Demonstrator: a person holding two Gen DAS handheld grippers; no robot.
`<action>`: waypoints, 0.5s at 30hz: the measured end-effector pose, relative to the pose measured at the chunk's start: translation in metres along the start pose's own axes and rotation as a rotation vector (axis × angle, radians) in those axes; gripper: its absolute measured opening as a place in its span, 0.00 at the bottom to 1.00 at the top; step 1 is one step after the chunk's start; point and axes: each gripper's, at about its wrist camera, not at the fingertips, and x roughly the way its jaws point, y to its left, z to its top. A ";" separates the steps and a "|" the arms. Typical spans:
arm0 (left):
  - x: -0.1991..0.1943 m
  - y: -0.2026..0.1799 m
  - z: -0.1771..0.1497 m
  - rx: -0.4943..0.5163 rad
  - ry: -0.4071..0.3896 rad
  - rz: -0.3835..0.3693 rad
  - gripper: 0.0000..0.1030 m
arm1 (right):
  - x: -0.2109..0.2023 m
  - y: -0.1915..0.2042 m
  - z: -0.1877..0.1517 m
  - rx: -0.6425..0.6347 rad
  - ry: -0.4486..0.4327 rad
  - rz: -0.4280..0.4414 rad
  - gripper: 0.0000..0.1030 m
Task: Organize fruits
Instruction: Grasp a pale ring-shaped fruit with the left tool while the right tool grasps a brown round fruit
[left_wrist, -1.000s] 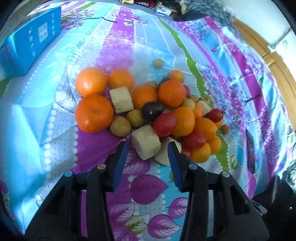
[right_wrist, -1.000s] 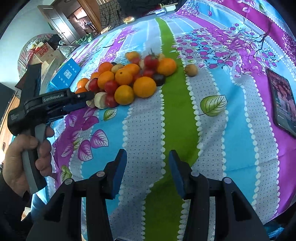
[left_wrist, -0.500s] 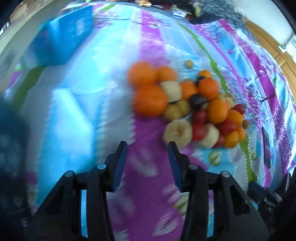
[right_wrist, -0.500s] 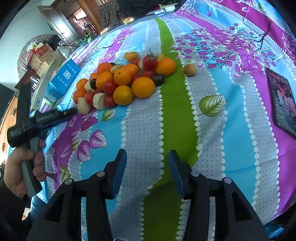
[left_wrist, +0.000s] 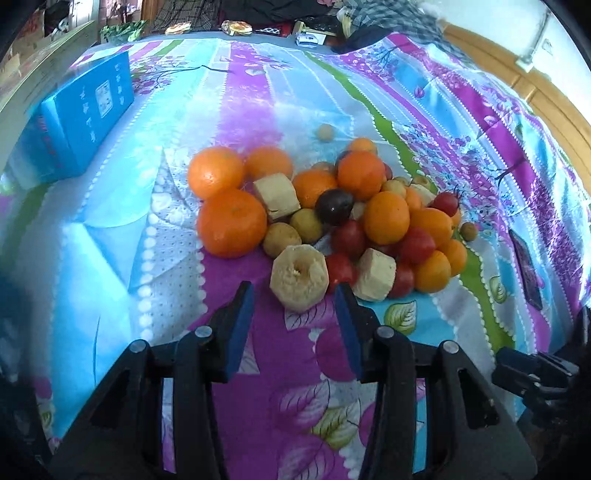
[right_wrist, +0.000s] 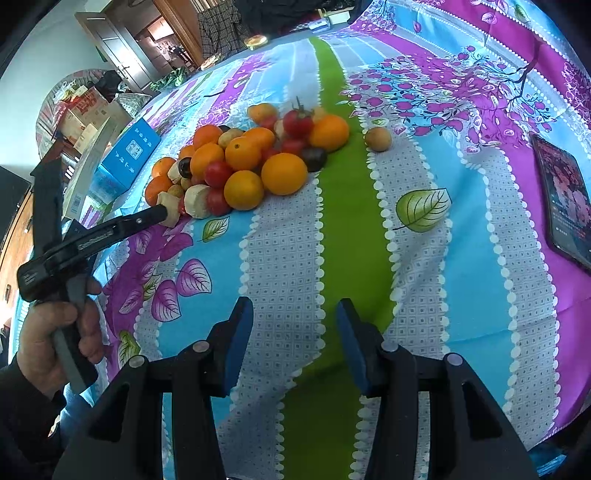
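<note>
A pile of fruit lies on a flowered cloth: oranges, red cherry tomatoes, a dark plum, small yellow-brown fruits and pale peeled chunks. My left gripper is open, its fingertips at either side of the nearest pale chunk, just short of it. In the right wrist view the pile sits far left, and the left gripper reaches its near edge. My right gripper is open and empty over the cloth, well short of the pile. A lone brown fruit lies right of the pile.
A blue box stands at the far left of the cloth. A phone lies face up at the right. A second small brown fruit lies beyond the pile. The cloth's near edge drops off below my right gripper.
My left gripper swung away to the left, then came back to the pile; the pale chunk now lies turned with its end facing me. My right gripper has hardly moved.
</note>
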 end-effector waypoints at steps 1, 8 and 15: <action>0.002 -0.002 0.000 0.011 -0.004 0.008 0.43 | 0.000 0.000 0.000 -0.001 -0.002 0.001 0.50; 0.000 -0.002 -0.003 0.040 -0.011 0.018 0.33 | -0.003 -0.009 0.015 -0.013 -0.050 0.000 0.50; -0.034 -0.006 0.006 0.058 -0.058 0.036 0.33 | 0.006 -0.040 0.073 -0.028 -0.143 -0.082 0.36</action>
